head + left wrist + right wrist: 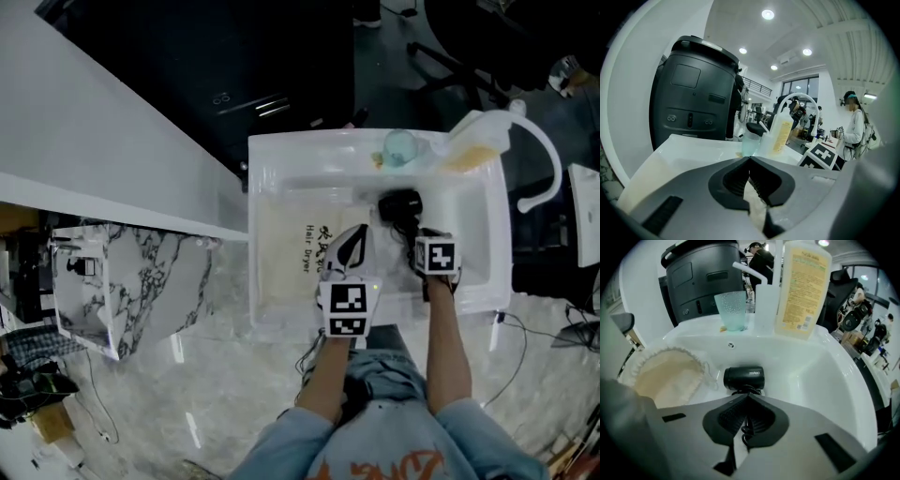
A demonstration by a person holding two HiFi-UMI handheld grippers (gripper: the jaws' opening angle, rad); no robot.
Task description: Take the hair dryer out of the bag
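My right gripper [749,397] clamps only the cord [745,436], my left gripper [750,159] the bag [756,206]; lifting could swing the hair dryer [743,378] loose

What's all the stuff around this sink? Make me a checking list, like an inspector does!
Surface: white sink; the job's things lie in its basin.
Job's things: black hair dryer, already out of the cream bag, lying by the bag's mouth.
Clutter: see-through cup and bottle on the back rim, beside the white faucet.
Grippers: left claw shut on the bag's cloth; right claw shut on the dryer's cord.
Cables: the black cord; loose wires on the floor.
Surroundings: big black machine behind the sink, marble floor, a person far off.
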